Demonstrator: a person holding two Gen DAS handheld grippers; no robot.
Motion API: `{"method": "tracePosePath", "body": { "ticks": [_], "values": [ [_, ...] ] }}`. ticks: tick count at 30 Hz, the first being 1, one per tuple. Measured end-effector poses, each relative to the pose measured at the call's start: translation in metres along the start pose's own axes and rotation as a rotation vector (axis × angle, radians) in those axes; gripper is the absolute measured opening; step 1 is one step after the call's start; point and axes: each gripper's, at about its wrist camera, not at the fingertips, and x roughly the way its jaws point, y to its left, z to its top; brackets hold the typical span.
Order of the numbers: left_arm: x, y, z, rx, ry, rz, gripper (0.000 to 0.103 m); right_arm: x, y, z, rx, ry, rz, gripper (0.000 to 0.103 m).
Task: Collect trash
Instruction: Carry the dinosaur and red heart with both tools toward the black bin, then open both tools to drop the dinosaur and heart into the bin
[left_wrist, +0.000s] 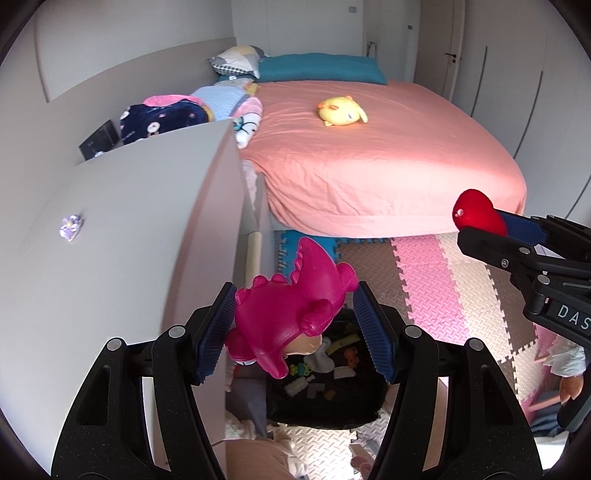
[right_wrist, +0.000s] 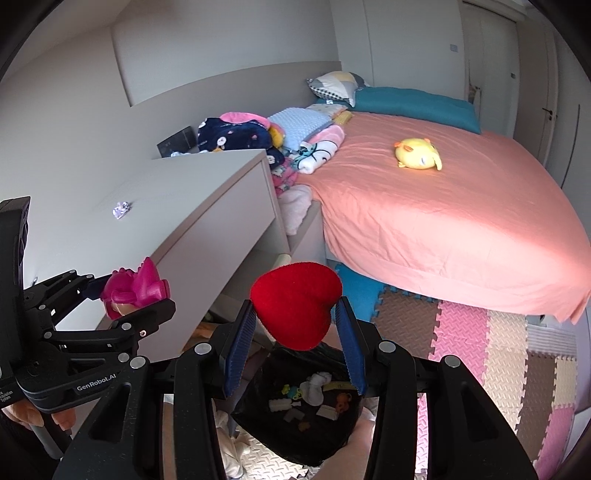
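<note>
Grip state, both hands: my left gripper (left_wrist: 293, 328) clamps the magenta dinosaur toy (left_wrist: 291, 314) between its blue pads, and my right gripper (right_wrist: 295, 326) pinches the red plush heart (right_wrist: 297, 304) by its lower half. The dinosaur's long axis runs diagonally in the left wrist view, its spiked tail toward the bed (left_wrist: 369, 155) (upper left to lower right overall), its underside toward the floor. The heart's lobes point up and away from me and its tip points down between the pads. Both toys hang above the open black trash bag (right_wrist: 280, 435), which stands on the foam puzzle mat (right_wrist: 480, 350) beside the grey dresser (right_wrist: 192, 206) and already holds small scraps. A yellow plush chick (right_wrist: 419, 153) lies on the bed.
</note>
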Motion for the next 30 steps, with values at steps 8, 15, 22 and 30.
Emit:
{"method": "tracePosePath", "body": {
  "ticks": [8, 15, 22, 30],
  "values": [
    [0.010, -0.016, -0.001, 0.034, 0.018, -0.031, 0.063, -0.004, -0.016, -0.005, 0.028, 0.003, -0.022, 0.046],
    [0.016, -0.023, -0.004, 0.042, 0.032, -0.040, 0.063, 0.002, -0.022, -0.006, 0.043, 0.016, -0.027, 0.046],
    [0.018, -0.022, -0.005, 0.035, 0.043, -0.038, 0.064, 0.004, -0.021, -0.006, 0.037, 0.016, -0.025, 0.046],
    [0.005, -0.021, -0.005, 0.076, 0.004, 0.029, 0.098, -0.005, -0.018, -0.001, 0.042, -0.029, -0.030, 0.075]
  ]
}}
